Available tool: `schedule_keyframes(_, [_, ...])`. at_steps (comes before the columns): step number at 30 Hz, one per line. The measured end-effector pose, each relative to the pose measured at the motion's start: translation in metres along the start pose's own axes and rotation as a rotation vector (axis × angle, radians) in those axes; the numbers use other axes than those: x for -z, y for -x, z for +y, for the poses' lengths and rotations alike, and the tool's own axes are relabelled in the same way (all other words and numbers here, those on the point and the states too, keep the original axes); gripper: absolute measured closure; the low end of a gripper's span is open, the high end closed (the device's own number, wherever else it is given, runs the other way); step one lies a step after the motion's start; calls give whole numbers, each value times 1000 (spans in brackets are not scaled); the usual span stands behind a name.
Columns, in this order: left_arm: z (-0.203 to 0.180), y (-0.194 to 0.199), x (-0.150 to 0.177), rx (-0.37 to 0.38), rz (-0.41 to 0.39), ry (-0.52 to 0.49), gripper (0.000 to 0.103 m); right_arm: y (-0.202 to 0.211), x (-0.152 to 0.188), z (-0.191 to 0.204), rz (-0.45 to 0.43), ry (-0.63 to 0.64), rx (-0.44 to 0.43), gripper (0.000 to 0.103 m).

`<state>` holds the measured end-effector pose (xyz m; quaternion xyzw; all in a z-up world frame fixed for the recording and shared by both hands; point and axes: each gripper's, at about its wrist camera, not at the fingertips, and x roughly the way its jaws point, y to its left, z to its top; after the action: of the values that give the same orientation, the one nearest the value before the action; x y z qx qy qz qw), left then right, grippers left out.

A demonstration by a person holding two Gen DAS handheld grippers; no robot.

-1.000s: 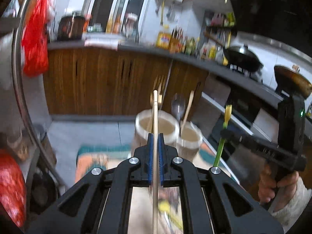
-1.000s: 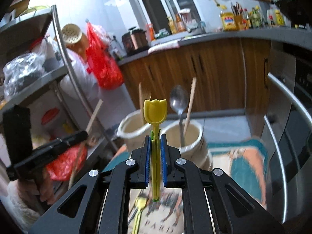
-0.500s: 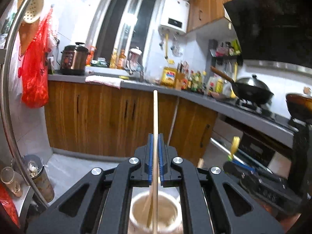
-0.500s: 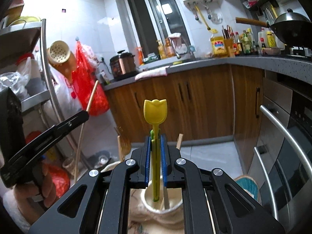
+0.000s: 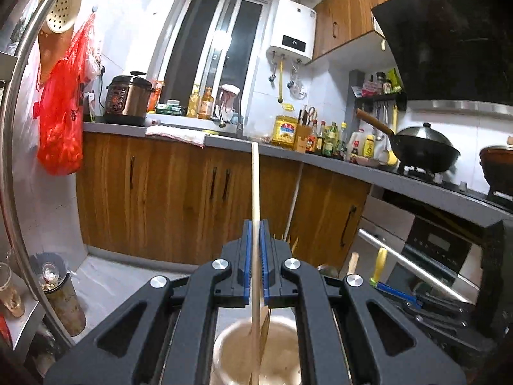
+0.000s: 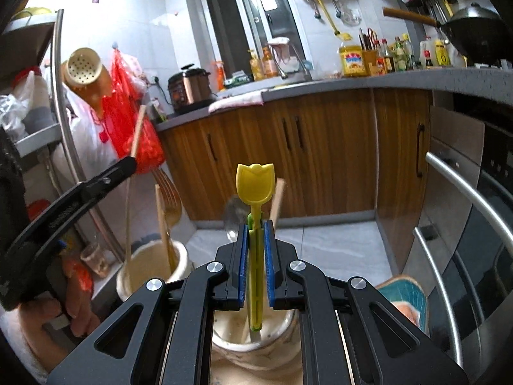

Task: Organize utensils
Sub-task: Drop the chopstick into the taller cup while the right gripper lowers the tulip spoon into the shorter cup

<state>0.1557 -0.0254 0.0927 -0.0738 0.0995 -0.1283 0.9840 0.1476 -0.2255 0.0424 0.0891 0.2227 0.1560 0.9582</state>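
1. I'm at the drop-in step on both sides. My left gripper [image 5: 255, 256] has its jaws closed on a thin wooden stick [image 5: 255, 192], standing upright with its lower end already inside the left jar [image 5: 224, 349].
2. My right gripper [image 6: 255, 256] has its jaws pinched on the stem of a yellow tulip-ended utensil [image 6: 255, 186], also upright, its bottom tip just inside the mouth of the right jar [image 6: 285, 327].
3. Seen from the right wrist, the left jar [image 6: 141, 266] stands just beside the right one and already holds a gold fork [image 6: 170, 192] and a wooden handle. A metal spoon and another wooden handle rise behind my right jaws, apparently from the right jar.
4. As I judge it, the next move is to lower each piece a little further and then part the jaws, letting both slide down against the jar walls.
5. Room is tight inside the jars: the fork tines stand close to the stick, and the spoon sits just behind the yellow utensil, so I'd go straight down without swinging.
6. The jar rims are the edges to mind. The two grippers are near each other; above the jars there is open air for backing out upward.
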Motion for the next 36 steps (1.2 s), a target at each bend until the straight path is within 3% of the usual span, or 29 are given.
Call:
schedule_keyframes(12, [4,26,32,34,265,-54,98,-1,26,-3,78,-15,-28,92])
schedule_keyframes(15, [3,26,37,39,298,-62,98,-4,30,-3,94,-15,-21,92])
schedule_keyframes(27, [0,23,42,32,348,-71,98,-10,33,-3,141,-29,-7,91])
schedule_keyframes(32, [0,24,41,29,345,-67,92,-6,32,-3,133,-27,-12,74])
schedule_keyframes(36, [4,31,39,13,334,-60,83,5,31,-4,125,-35,3,69])
